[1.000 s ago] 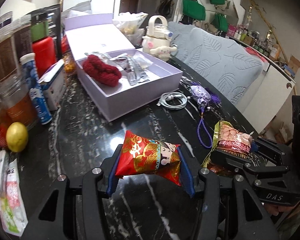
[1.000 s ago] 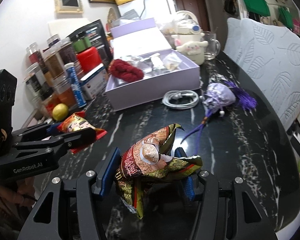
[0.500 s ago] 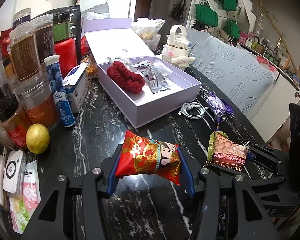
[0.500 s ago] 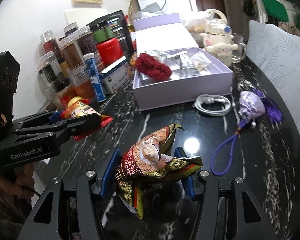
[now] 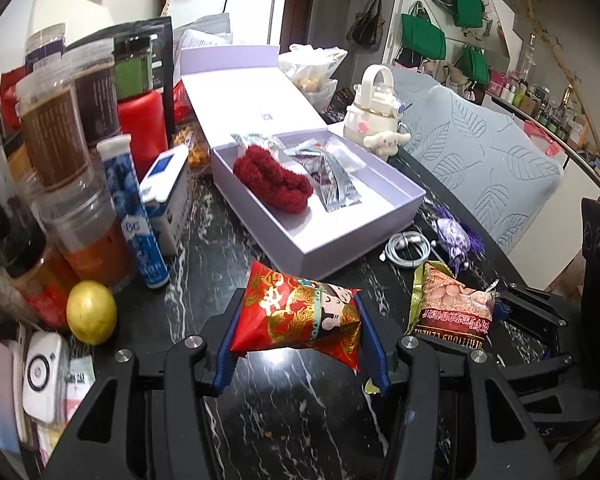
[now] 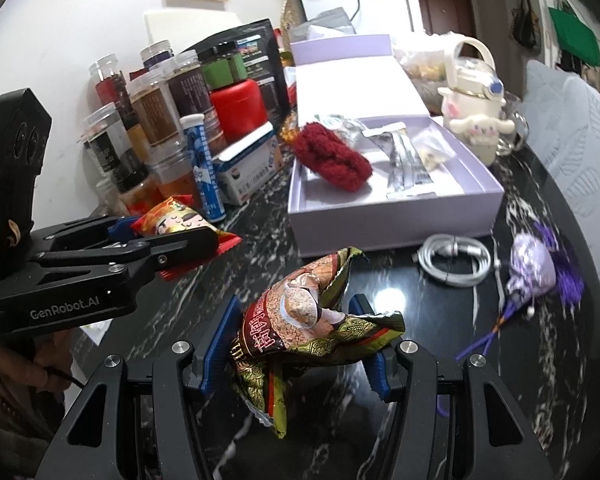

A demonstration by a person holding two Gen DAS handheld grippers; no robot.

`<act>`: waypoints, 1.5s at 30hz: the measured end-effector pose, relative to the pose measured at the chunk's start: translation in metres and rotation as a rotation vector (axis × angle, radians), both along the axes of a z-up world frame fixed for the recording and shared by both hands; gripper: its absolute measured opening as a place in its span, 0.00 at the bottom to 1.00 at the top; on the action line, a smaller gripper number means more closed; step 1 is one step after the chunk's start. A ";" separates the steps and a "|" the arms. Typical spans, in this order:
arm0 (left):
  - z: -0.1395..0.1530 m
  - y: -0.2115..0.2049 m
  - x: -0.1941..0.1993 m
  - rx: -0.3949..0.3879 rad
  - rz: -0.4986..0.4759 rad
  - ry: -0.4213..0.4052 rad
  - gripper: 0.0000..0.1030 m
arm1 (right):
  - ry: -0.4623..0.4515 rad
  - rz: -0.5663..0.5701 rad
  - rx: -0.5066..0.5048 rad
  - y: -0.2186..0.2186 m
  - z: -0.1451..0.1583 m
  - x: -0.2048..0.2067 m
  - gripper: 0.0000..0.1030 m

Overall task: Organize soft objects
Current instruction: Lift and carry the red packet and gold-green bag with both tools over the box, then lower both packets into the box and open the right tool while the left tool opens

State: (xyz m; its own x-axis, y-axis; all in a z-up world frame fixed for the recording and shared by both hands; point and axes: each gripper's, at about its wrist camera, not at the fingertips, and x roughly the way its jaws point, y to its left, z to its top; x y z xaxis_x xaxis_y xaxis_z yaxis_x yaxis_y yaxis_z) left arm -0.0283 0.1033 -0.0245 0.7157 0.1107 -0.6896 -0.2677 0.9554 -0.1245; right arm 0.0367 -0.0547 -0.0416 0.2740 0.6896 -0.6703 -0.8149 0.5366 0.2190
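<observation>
Through the left wrist camera, your left gripper (image 5: 298, 344) was clamped on a red and gold snack packet (image 5: 300, 316), its blue pads pressing the packet's two ends so that it hung clear above the black marble table (image 5: 260, 420). Just to its right, your right gripper (image 5: 496, 310) came in from the right edge, closed on a brown and green snack packet (image 5: 452, 304). Beyond both, the open lilac box (image 5: 340, 240) sat on the table with a red knitted piece (image 5: 274, 178) at its far left end and silver sachets (image 5: 336, 180) beside that. A coiled white cable (image 5: 406, 248) and a purple tasselled pouch (image 5: 454, 234) lay to the right of the box's near corner, and a yellow lemon (image 5: 91, 312) sat at the near left among jars. From the right wrist camera, your right gripper (image 6: 296, 344) pinched the brown and green packet (image 6: 308, 320) between its pads, the crumpled foil drooping below them and off the table. Your left gripper (image 6: 172, 240) showed at the left, closed around the red packet (image 6: 180, 220), with your hand (image 6: 28, 364) on its handle. Farther off stood the lilac box (image 6: 396, 216), the knitted piece (image 6: 332, 156) inside it, and the cable (image 6: 454, 258) and pouch (image 6: 532, 266) to its near right.
</observation>
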 end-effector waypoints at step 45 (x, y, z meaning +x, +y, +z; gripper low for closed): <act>0.098 0.047 0.129 0.097 -0.051 -0.253 0.50 | -0.236 -0.055 0.103 0.049 0.113 0.130 0.55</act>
State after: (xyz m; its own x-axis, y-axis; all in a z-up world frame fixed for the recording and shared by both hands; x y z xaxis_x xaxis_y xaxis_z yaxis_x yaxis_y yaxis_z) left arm 0.1010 0.1508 0.0732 0.8703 0.1270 -0.4759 -0.1913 0.9775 -0.0891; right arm 0.1672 -0.0056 0.0715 0.4537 0.7304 -0.5105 -0.8201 0.5664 0.0815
